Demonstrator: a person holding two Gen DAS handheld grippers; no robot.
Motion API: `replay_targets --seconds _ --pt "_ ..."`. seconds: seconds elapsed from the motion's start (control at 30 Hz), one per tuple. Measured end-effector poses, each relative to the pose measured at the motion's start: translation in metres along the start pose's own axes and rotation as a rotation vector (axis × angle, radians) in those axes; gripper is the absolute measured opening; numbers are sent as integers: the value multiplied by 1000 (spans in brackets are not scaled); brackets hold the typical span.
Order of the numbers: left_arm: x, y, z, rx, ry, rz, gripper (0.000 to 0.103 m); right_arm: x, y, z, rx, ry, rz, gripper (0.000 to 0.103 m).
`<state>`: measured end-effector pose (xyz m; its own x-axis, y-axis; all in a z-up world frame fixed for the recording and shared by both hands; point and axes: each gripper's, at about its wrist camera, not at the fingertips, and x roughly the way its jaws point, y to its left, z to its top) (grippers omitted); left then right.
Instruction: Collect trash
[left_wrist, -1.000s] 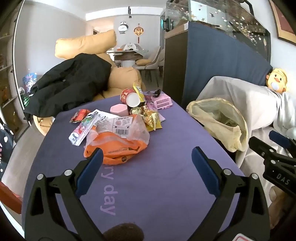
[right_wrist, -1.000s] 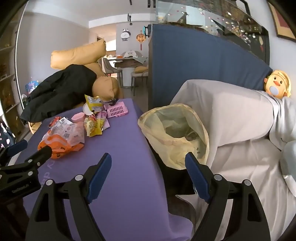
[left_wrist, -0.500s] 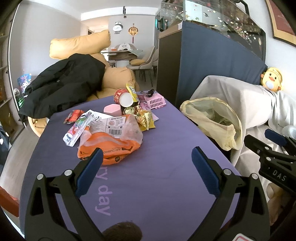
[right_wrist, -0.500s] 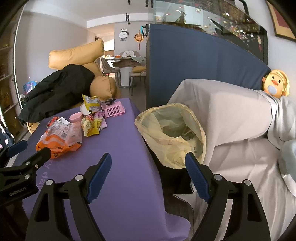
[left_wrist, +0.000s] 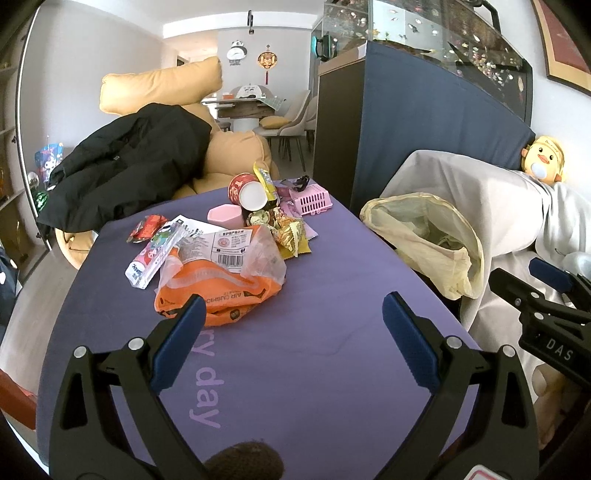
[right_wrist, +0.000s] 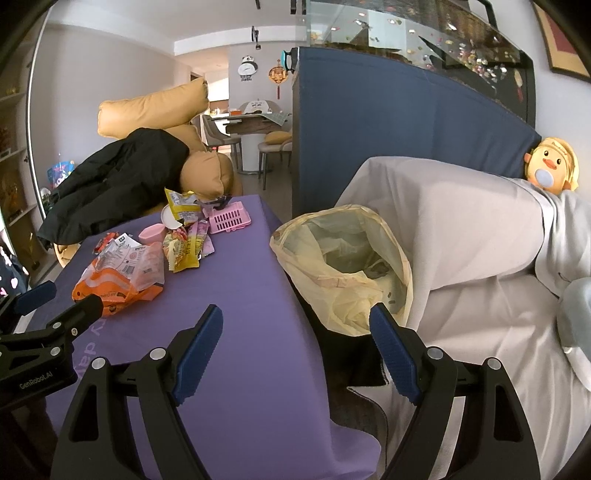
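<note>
While both grippers are hanging spread and empty, the left gripper (left_wrist: 291, 325) is facing an orange wrapper (left_wrist: 218, 291) (nearest of the litter) on the purple table (left_wrist: 314, 369); the right gripper (right_wrist: 295, 336) is facing the yellow trash bag (right_wrist: 343, 273) just beside it.

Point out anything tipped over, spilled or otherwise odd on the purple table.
A red paper cup lies on its side at the far end, open mouth facing the camera, amid loose snack wrappers. Nearer, an orange plastic bag sits crumpled. The yellow trash bag beside the table sags open. Nothing looks wet or spilled.
</note>
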<state>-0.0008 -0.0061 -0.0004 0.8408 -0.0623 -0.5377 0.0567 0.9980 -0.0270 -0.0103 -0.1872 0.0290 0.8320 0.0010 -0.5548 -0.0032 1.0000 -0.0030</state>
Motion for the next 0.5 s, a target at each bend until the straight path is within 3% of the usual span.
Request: replay_targets --seconds 0.5 --pt "0 1 0 -1 1 -1 92 0 1 -1 3 -1 -2 78"
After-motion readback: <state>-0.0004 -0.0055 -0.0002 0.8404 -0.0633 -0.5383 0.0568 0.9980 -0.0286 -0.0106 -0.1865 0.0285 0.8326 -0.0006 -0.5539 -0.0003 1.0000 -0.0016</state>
